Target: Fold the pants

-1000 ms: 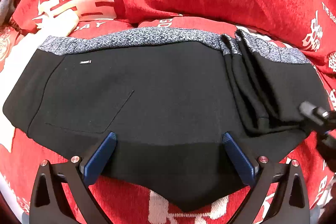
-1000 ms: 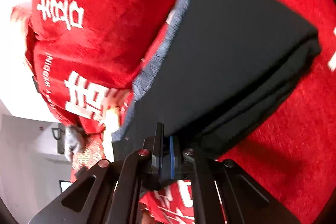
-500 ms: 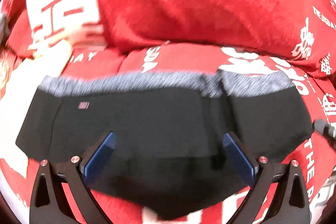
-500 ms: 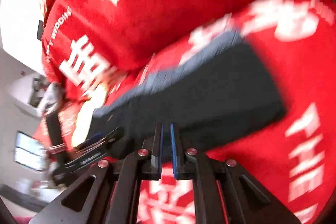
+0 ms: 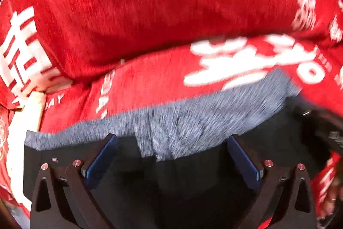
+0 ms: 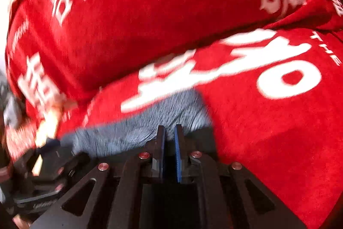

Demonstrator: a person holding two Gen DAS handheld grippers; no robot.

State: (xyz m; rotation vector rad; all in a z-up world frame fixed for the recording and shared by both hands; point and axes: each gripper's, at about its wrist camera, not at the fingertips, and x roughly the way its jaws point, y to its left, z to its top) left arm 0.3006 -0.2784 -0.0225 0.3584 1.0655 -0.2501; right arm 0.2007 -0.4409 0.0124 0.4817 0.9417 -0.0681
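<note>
Here your left claw [image 5: 171, 161] gapes empty over the pants [image 5: 193, 175], while your right claw [image 6: 169, 151], nearly closed, seems to pinch nothing.

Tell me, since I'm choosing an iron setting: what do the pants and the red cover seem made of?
Pants: matte black woven-looking cloth, with a heathered gray knit waistband. Red cover: plush, velvety pile with white printed characters. Motion blur leaves both uncertain.
</note>
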